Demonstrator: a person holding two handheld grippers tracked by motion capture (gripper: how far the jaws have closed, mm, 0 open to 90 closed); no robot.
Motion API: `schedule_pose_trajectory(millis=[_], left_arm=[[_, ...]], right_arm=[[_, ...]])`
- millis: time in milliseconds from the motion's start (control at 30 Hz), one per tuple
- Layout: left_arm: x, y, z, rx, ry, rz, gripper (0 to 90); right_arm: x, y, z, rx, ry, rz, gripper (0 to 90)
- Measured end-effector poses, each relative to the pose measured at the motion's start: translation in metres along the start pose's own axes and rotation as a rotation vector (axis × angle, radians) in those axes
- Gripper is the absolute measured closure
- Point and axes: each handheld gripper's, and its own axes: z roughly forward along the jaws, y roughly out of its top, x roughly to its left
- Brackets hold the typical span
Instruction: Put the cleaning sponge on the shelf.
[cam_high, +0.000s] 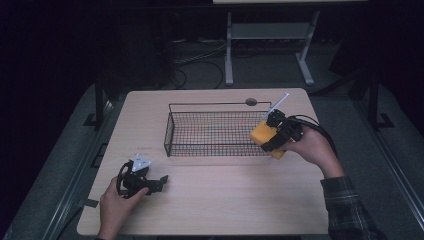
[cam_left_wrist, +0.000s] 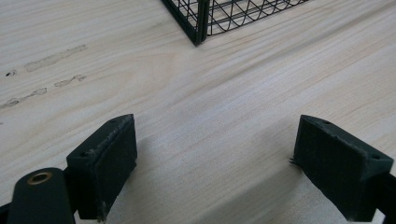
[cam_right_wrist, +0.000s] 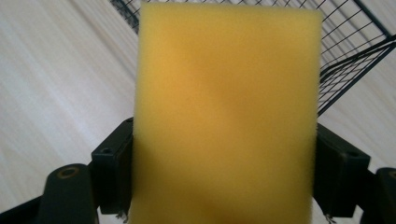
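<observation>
A yellow sponge block (cam_high: 263, 135) is held at the right end of the black wire basket (cam_high: 218, 108), with my right gripper (cam_high: 272, 138) shut on it. In the right gripper view the sponge (cam_right_wrist: 226, 112) stands tall between the two black pads (cam_right_wrist: 112, 172), which press on its sides, and the basket's mesh (cam_right_wrist: 350, 46) lies behind it. My left gripper (cam_high: 155, 182) rests low on the table at the front left, open, with nothing between its fingers. In the left gripper view its pads (cam_left_wrist: 105, 163) stand wide apart over bare wood, a basket corner (cam_left_wrist: 198, 23) ahead.
The light wooden table (cam_high: 215, 205) has a round cable hole (cam_high: 251, 102) behind the basket. A metal stand (cam_high: 270, 45) and cables lie on the dark floor beyond the far edge. Bare wood stretches in front of the basket.
</observation>
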Motion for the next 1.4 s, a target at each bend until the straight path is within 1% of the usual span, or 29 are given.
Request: schedule_pose_trajectory(millis=[200, 300, 467, 567, 733, 900, 967, 1200, 1400], left_arm=[[0.0, 0.0, 0.0, 0.001, 0.001, 0.001, 12.6], [0.0, 0.0, 0.0, 0.001, 0.001, 0.001, 12.6], [0.0, 0.0, 0.0, 0.001, 0.001, 0.001, 12.6], [0.0, 0.0, 0.0, 0.001, 0.001, 0.001, 12.6], [0.0, 0.0, 0.0, 0.001, 0.001, 0.001, 12.6], [0.0, 0.0, 0.0, 0.001, 0.001, 0.001, 12.6], [0.0, 0.0, 0.0, 0.0, 0.001, 0.001, 12.6], [0.0, 0.0, 0.0, 0.001, 0.001, 0.001, 12.6], [0.0, 0.0, 0.0, 0.001, 0.001, 0.002, 12.6]], right_arm=[[-0.01, 0.012, 0.006, 0.006, -0.008, 0.009, 22.3], [-0.014, 0.017, 0.01, 0.0, 0.0, 0.015, 22.3], [-0.02, 0.026, 0.017, 0.002, 0.001, 0.024, 22.3], [-0.023, 0.03, 0.019, 0.001, -0.006, 0.021, 22.3], [-0.028, 0.04, 0.023, -0.005, -0.005, 0.034, 22.3], [-0.033, 0.048, 0.031, -0.001, -0.003, 0.038, 22.3], [-0.035, 0.05, 0.034, 0.006, -0.002, 0.039, 22.3], [-0.039, 0.059, 0.047, 0.0, 0.004, 0.044, 22.3], [-0.043, 0.061, 0.056, 0.004, 0.006, 0.042, 22.3]])
